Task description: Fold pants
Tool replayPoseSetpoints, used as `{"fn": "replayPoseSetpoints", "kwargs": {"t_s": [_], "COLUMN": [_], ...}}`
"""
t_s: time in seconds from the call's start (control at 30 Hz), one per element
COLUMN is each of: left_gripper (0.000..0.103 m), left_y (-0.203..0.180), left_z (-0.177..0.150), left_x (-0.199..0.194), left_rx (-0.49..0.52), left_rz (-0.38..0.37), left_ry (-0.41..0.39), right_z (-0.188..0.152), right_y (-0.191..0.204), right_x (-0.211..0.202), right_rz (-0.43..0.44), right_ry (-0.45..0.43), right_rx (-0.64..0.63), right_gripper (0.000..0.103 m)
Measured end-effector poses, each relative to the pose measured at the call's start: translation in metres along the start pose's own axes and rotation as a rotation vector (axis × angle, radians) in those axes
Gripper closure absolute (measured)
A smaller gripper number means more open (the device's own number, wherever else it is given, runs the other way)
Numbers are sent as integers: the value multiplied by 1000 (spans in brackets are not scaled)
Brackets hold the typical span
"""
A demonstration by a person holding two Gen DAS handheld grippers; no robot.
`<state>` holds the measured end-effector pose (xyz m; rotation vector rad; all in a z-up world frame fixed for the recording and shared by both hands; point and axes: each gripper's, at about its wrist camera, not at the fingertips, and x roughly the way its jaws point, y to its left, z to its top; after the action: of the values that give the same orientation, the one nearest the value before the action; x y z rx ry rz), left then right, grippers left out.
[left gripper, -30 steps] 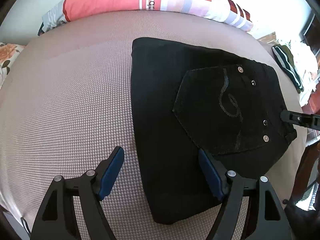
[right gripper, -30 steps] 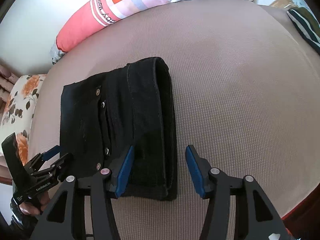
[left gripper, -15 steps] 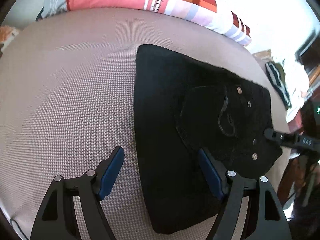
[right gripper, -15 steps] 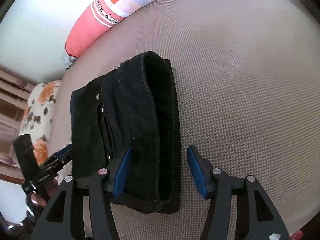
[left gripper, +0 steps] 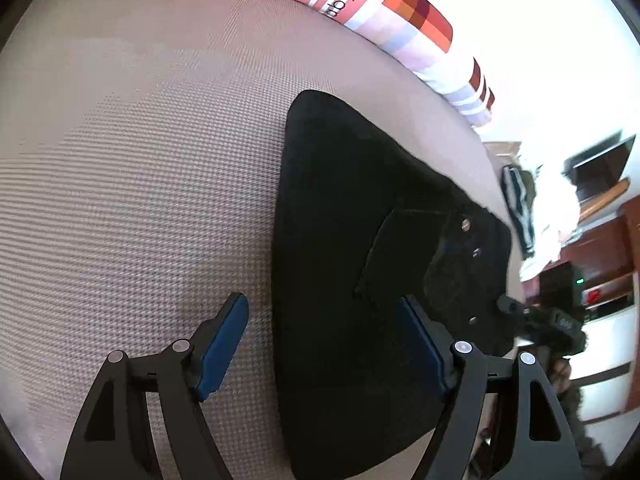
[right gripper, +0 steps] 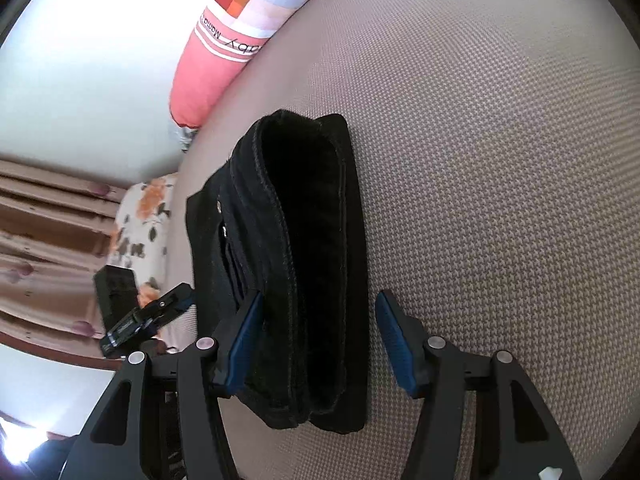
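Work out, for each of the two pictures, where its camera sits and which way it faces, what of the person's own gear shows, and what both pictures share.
Left wrist: sits on the left claw, angled down across the bed at the folded black pants; its own open fingers show, with the right claw at the pants' far edge.
Right wrist: sits on the right claw, facing down along the pants' folded edge; own open fingers straddle it, and the left claw shows.
Shared: pants, bed, striped pillow.
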<state>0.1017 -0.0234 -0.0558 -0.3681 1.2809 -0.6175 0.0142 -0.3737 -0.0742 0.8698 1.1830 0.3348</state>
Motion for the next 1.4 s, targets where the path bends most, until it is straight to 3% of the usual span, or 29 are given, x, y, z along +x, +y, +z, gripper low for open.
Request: {"fn": "replayPoseSetpoints", "kwargs": {"t_s": [0.13, 0.57, 0.73, 0.9, 1.23, 1.4], "left_gripper": [27, 30, 41, 62, 64, 64], "left_y": [7, -6, 7, 22, 31, 13], "left_z": [7, 18, 20, 17, 19, 23], "left_x": [1, 11, 13, 15, 21, 27], "left_rx": [-55, -16, -76, -135, -148, -82], "left_rz": [-75, -107, -174, -224, -301, -266], "left_ry": [29, 45, 56, 92, 159, 129], "right_z": [5, 16, 21, 20, 17, 19], "right_y": [-6, -5, 0, 3, -5, -4], "right_x": [4, 14, 24, 27, 22, 23], "right_rz": [45, 104, 124, 130, 145, 151], "right_ry": [22, 86, 103, 109, 96, 82], "right_rx": [3, -34, -54, -57, -48, -48], "right_gripper": [54, 61, 63, 65, 65, 65]}}
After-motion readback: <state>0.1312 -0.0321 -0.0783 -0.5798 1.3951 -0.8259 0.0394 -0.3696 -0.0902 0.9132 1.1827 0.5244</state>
